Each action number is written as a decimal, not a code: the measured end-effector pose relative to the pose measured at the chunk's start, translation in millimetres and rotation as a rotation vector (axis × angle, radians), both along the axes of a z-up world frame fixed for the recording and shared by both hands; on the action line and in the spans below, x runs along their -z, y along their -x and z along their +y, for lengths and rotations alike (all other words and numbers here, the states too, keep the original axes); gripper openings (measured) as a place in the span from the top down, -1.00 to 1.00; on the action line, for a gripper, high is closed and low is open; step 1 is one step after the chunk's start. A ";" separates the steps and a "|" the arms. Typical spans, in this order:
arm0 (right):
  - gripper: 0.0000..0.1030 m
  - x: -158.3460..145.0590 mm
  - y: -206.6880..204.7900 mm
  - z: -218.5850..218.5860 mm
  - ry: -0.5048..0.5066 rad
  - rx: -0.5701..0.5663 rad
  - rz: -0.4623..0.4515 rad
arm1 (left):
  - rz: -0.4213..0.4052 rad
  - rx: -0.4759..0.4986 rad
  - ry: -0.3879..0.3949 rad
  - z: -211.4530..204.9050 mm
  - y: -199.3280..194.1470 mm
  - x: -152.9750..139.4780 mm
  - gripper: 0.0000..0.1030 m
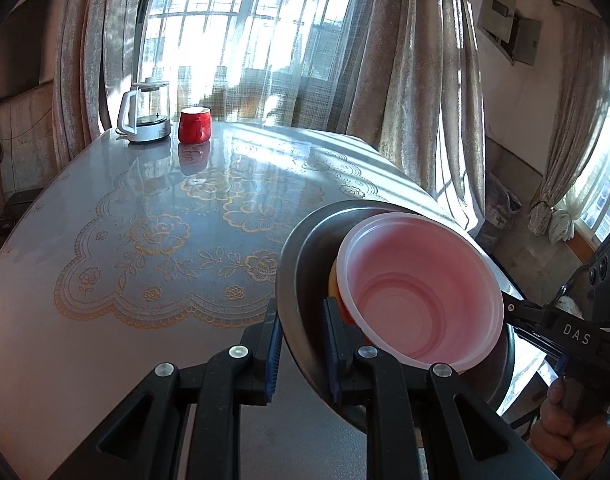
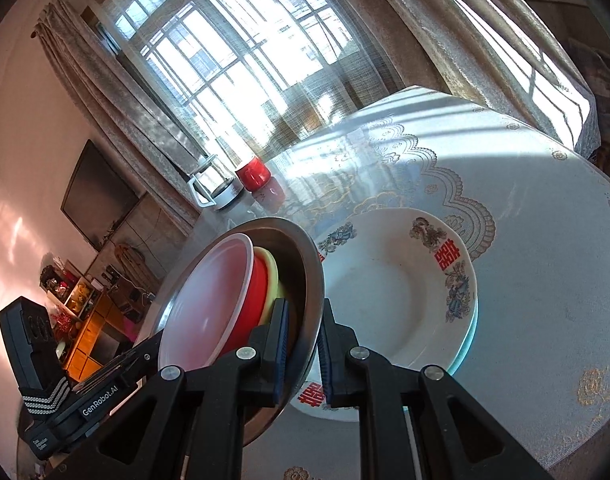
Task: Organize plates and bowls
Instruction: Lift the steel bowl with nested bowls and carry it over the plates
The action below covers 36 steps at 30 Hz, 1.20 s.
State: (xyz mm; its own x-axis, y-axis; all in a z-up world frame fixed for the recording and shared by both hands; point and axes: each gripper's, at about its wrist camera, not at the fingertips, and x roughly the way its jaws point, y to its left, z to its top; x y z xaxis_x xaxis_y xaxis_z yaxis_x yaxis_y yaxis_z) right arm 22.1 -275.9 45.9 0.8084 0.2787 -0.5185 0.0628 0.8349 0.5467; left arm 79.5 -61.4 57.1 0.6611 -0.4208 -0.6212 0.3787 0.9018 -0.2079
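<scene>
Right tongs (image 2: 305,340) clamp steel bowl (image 2: 301,264) rim above patterned plate (image 2: 389,292).

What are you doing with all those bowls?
A person is carrying a stack of bowls with two hand-held grippers. The left gripper and the right gripper each pinch the rim of a metal bowl from opposite sides. Nested inside it are a yellow bowl, a red bowl and a clear plastic bowl. The stack is tilted, held above the table, beside a white patterned plate.
</scene>
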 end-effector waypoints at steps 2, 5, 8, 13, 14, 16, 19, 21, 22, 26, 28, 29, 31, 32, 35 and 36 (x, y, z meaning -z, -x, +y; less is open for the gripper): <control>0.71 1.0 0.3 -5.4 -0.003 0.015 0.002 | 0.002 0.011 0.000 -4.5 -1.9 0.0 0.64; 0.71 2.3 1.7 -11.5 -0.002 0.032 0.004 | 0.012 0.024 -0.001 -12.2 -7.2 2.4 0.64; 0.71 4.3 1.3 -16.8 -0.001 0.052 0.009 | 0.026 0.042 -0.005 -19.3 -15.0 6.7 0.63; 0.71 11.1 -3.1 -27.1 -0.003 0.090 0.029 | 0.049 0.065 -0.004 -31.6 -23.6 14.1 0.63; 0.71 12.8 -3.7 -29.1 -0.005 0.098 0.035 | 0.059 0.068 -0.002 -34.2 -25.7 16.0 0.62; 0.71 15.7 -6.0 -32.9 0.000 0.115 0.044 | 0.073 0.073 0.001 -39.0 -29.5 19.7 0.62; 0.71 19.1 -10.8 -38.9 0.003 0.134 0.057 | 0.084 0.076 0.000 -45.1 -34.3 23.8 0.62; 0.71 21.3 -12.1 -40.9 0.005 0.142 0.061 | 0.087 0.076 0.002 -46.6 -37.2 25.4 0.62; 0.71 22.0 -12.5 -41.1 0.010 0.145 0.062 | 0.087 0.076 0.003 -48.2 -37.8 26.1 0.62; 0.71 27.5 -16.2 -44.3 0.012 0.157 0.076 | 0.090 0.079 0.002 -53.0 -42.9 29.1 0.62; 0.71 31.0 -18.4 -46.5 0.013 0.165 0.082 | 0.095 0.081 -0.005 -56.3 -45.7 31.5 0.62; 0.71 32.8 -19.2 -47.3 0.015 0.169 0.086 | 0.098 0.081 -0.008 -57.5 -46.7 32.9 0.62; 0.71 35.6 -20.7 -47.9 0.027 0.177 0.089 | 0.102 0.082 -0.016 -60.4 -48.6 36.6 0.62; 0.71 37.3 -22.1 -48.5 0.032 0.180 0.093 | 0.105 0.081 -0.021 -61.6 -49.5 38.6 0.62; 0.71 42.5 -25.0 -50.0 0.038 0.183 0.101 | 0.103 0.081 -0.040 -64.7 -50.0 42.7 0.62; 0.71 43.1 -25.1 -49.9 0.042 0.185 0.097 | 0.096 0.080 -0.049 -65.8 -48.9 43.0 0.62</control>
